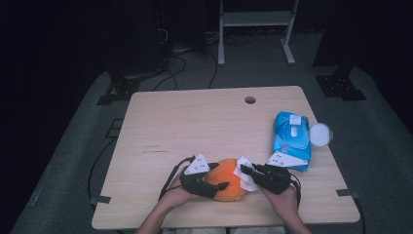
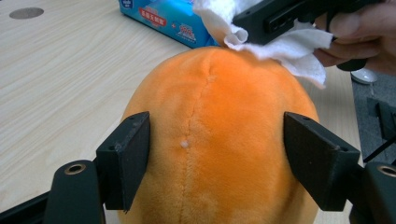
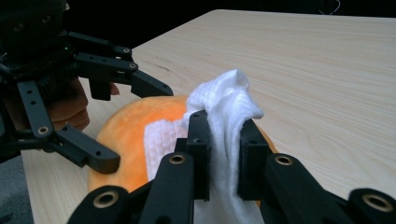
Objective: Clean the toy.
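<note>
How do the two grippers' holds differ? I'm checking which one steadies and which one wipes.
The left gripper straddles the orange plush toy with jaws wide; the right gripper pinches a white wipe with jaws nearly together. The left sits low at the toy's sides; the right lays the wipe on top. Both meet the toy.

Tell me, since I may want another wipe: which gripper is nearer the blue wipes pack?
Right. The right gripper, shut on a white wipe, sits just beside the blue wipes pack; the left gripper clamps the orange plush toy, which lies between it and the pack.
</note>
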A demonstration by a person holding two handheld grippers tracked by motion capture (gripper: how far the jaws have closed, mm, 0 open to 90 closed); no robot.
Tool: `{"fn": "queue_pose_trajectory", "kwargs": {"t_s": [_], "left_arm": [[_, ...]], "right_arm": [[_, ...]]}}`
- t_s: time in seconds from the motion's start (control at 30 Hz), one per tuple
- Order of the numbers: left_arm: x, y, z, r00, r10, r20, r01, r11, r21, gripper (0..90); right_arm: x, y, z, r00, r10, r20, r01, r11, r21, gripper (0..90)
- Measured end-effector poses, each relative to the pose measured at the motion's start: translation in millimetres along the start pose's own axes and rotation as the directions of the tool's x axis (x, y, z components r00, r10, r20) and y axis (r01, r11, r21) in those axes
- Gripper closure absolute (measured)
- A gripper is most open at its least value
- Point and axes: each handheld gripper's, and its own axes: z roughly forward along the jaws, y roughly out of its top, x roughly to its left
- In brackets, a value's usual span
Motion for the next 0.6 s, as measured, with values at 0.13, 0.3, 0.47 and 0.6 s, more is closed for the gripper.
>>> {"fn": "queue_pose_trajectory", "kwargs": {"t_s": [0.13, 0.3, 0.47, 0.6], "left_arm": [[2.2, -1.0, -1.1, 1.0, -0.006, 0.002, 0.006, 1.0, -0.002, 25.8], [5.4, -3.6, -2.5, 0.9998, -0.021, 0.004, 0.021, 0.9997, -0.01, 25.9], [7.4, -3.7, -2.7, 0.9994, -0.031, 0.012, 0.031, 0.9994, -0.013, 25.8], [7.1, -4.1, -2.4, 0.9995, -0.031, 0.011, 0.031, 0.9994, -0.016, 25.8]], "right_arm": [[-12.3, -9.1, 1.3, 0.9992, 0.036, 0.018, -0.037, 0.999, 0.024, 77.8], [-6.0, -4.2, -1.6, 0.9994, 0.031, -0.015, -0.031, 0.999, 0.008, 77.8], [-12.9, -8.8, 0.6, 0.9982, 0.048, -0.037, -0.048, 0.999, 0.014, 77.8], [-21.2, -16.3, 1.1, 0.9951, 0.095, -0.027, -0.094, 0.995, 0.025, 77.8]]}}
